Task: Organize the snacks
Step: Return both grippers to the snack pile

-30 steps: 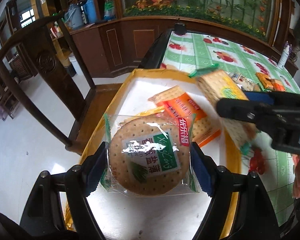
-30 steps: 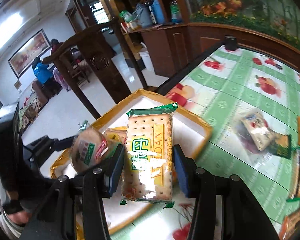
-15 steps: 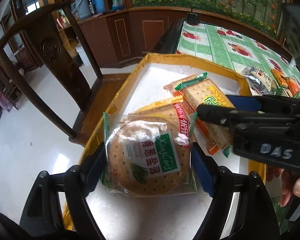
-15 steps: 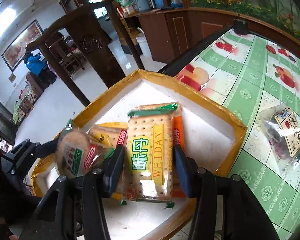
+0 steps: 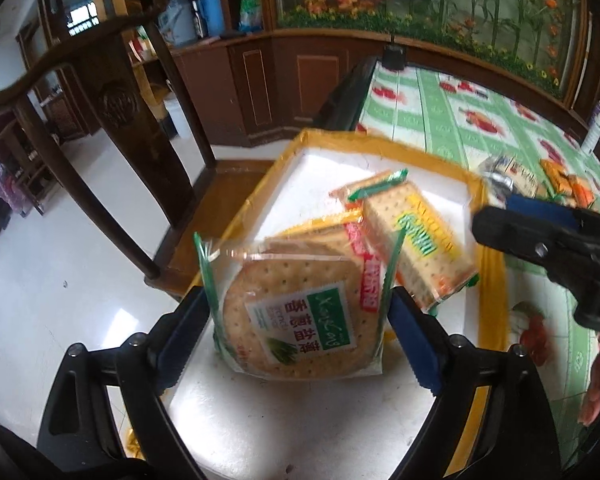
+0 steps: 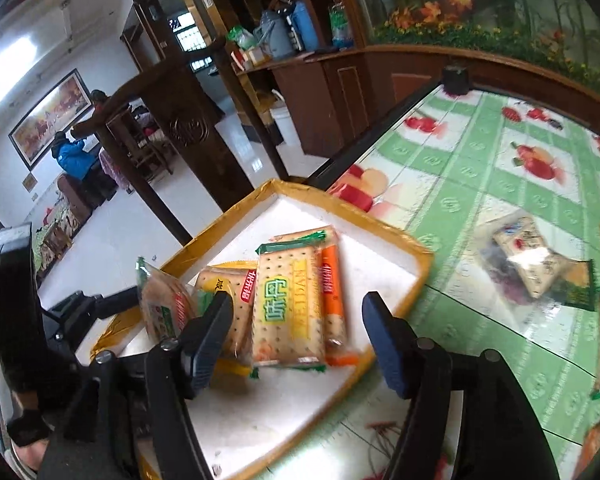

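My left gripper (image 5: 296, 336) is low in a white tray with a yellow rim (image 5: 340, 136). Its jaws are opening. A round cracker pack (image 5: 296, 312) stands tilted on the tray floor between the blue pads, with only its wrapper edges near them. My right gripper (image 6: 300, 340) hovers over the tray, jaws opening. A square green-lettered cracker pack (image 6: 288, 312) lies flat below it with a gap on each side. It rests on an orange pack (image 6: 332, 300) and a yellow pack (image 6: 224, 284). One right finger (image 5: 540, 236) shows in the left wrist view.
The tray sits at the corner of a table under a green fruit-print cloth (image 6: 500, 184). Loose snack packs (image 6: 532, 264) lie on the cloth to the right. A dark wooden chair (image 5: 112, 100) stands beside the table. A seated person (image 6: 72, 156) is far off.
The right gripper brought the square pack down into the tray, let it go and spread its jaws. The left jaws widened around the round pack, which came down onto the tray floor.
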`<control>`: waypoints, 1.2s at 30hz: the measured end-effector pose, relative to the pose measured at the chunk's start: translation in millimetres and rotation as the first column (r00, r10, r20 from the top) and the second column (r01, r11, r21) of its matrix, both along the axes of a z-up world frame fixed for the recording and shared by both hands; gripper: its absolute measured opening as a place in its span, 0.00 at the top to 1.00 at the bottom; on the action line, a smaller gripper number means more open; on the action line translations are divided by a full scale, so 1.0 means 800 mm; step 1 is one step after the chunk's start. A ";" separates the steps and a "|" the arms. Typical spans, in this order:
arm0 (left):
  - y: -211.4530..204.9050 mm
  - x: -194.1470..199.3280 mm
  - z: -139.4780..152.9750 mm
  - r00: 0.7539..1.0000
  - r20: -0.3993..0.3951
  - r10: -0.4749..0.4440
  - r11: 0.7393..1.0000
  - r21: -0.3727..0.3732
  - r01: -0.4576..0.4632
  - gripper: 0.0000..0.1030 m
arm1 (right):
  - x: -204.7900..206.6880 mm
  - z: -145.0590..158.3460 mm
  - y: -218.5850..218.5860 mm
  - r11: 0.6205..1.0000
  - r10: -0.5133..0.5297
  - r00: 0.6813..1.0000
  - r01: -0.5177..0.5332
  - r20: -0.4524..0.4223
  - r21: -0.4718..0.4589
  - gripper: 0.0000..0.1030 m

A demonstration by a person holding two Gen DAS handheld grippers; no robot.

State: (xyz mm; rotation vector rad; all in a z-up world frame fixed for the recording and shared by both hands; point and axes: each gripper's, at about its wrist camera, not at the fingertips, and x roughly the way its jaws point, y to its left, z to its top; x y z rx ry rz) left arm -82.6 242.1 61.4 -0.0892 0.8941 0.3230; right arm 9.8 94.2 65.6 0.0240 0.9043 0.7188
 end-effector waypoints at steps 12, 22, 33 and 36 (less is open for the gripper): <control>-0.058 0.004 0.043 0.991 0.099 -0.092 0.995 -0.018 0.094 0.10 | -0.036 0.024 -0.119 0.991 -0.133 0.989 0.132 0.058 0.029 0.33; -0.143 0.055 0.043 0.978 0.081 -0.195 0.979 -0.045 0.199 0.10 | -0.046 0.008 -0.249 0.941 -0.338 0.940 0.338 0.034 0.006 0.30; -0.199 0.104 0.035 0.978 0.041 -0.205 0.971 -0.115 0.209 0.10 | -0.057 -0.002 -0.319 0.911 -0.413 0.911 0.413 0.009 0.024 0.30; -0.204 0.127 0.032 0.982 0.027 -0.186 0.968 -0.165 0.188 0.10 | -0.057 -0.002 -0.331 0.907 -0.420 0.907 0.420 0.001 0.039 0.30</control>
